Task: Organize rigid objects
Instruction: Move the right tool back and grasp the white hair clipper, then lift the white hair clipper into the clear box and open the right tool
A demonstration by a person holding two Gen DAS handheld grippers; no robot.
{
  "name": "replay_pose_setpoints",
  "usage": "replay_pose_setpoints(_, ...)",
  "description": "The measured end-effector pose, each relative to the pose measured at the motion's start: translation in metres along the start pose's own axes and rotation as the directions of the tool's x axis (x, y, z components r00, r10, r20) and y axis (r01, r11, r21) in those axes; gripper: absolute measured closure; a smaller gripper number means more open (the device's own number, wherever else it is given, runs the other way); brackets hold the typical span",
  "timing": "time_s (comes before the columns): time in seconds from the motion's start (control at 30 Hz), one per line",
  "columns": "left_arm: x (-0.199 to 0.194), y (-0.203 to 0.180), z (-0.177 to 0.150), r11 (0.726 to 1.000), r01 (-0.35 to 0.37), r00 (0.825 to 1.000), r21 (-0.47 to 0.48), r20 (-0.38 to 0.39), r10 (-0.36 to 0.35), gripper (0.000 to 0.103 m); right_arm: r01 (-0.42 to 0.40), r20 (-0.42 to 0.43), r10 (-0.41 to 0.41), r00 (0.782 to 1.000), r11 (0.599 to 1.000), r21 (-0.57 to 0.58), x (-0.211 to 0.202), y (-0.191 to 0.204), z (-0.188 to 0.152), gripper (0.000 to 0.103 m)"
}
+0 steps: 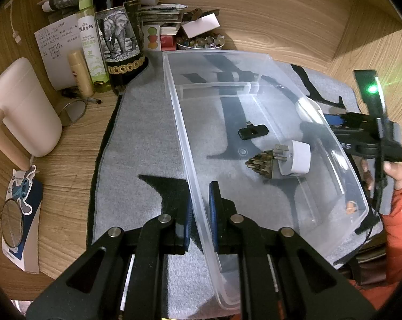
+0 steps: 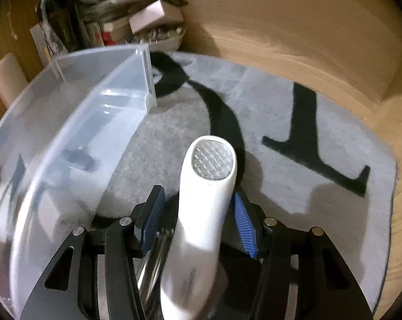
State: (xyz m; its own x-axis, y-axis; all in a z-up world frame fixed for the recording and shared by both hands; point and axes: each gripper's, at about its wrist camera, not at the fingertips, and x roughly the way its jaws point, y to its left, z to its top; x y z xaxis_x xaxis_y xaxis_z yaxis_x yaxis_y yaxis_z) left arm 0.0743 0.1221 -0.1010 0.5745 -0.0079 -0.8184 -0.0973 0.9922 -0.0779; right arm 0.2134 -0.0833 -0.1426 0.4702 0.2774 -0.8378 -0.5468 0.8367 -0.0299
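Pinching the long wall of the clear bin [image 1: 175,101] with the left gripper [image 1: 201,190], one blue pad outside and one inside, jaws narrow around the plastic. Steadying it on the grey mat [image 1: 137,146], with the bin stretching ahead and to the right of these fingers.

Carrying a white torch [image 2: 209,205] between the fingers of the right gripper [image 2: 196,190], lens pointing forward. Touching it with the right-hand pad [image 2: 242,221], seemingly; showing a dark gap beside the left-hand pad [image 2: 151,213], so not possible to tell whether clamping firmly or standing half wide. Hovering just right of the bin's outer wall, with the bin's corner ahead and to the left.

Already lying inside the bin, ahead and right of the left gripper: a black stick [image 1: 253,131], a white plug [image 1: 294,160], and a small brown spiky piece [image 1: 261,165] touching the plug's prongs.

Risking, probably, a slip of the torch: smooth rounded body, loose-looking hold, most of its length sticking out beyond the pads. Tipping nose-down or rolling out onto the mat while swinging left over the rim. Risking also a knock of the lens end against the bin wall, shoving or tilting the light bin against the left gripper's thin pinch. Dropping it from height, likely scattering the plug and the spiky piece.
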Motion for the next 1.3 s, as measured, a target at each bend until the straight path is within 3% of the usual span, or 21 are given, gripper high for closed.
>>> replay_pose_setpoints(0.07,0.0,0.0,0.0,1.0,-0.001,1.0,0.0,0.0,0.001,0.091,-0.007,0.009,0.007,1.0,1.0,0.001,0.002,0.0,-0.001,0.066)
replay_pose_setpoints(0.27,0.0,0.0,0.0,1.0,0.0,1.0,-0.002,0.0,0.0,0.091,-0.003,0.034,0.003,0.999,1.0,0.0,-0.005,-0.001,-0.004,0.066)
replay_pose_setpoints(0.57,0.0,0.001,0.0,1.0,-0.002,1.0,0.0,-0.001,0.002,0.091,-0.015,0.152,0.007,0.988,0.999,0.046,-0.046,-0.009,-0.003,0.066)
replay_pose_setpoints(1.0,0.001,0.001,-0.001,1.0,-0.009,1.0,0.002,0.0,0.009,0.091,-0.006,0.345,-0.011,0.939,0.999,0.047,-0.117,-0.007,0.01,0.067)
replay_pose_setpoints(1.3,0.0,-0.001,0.0,1.0,-0.013,1.0,0.003,0.002,0.013,0.091,-0.034,0.433,0.036,0.901,0.999,-0.013,-0.151,0.018,0.02,0.067)
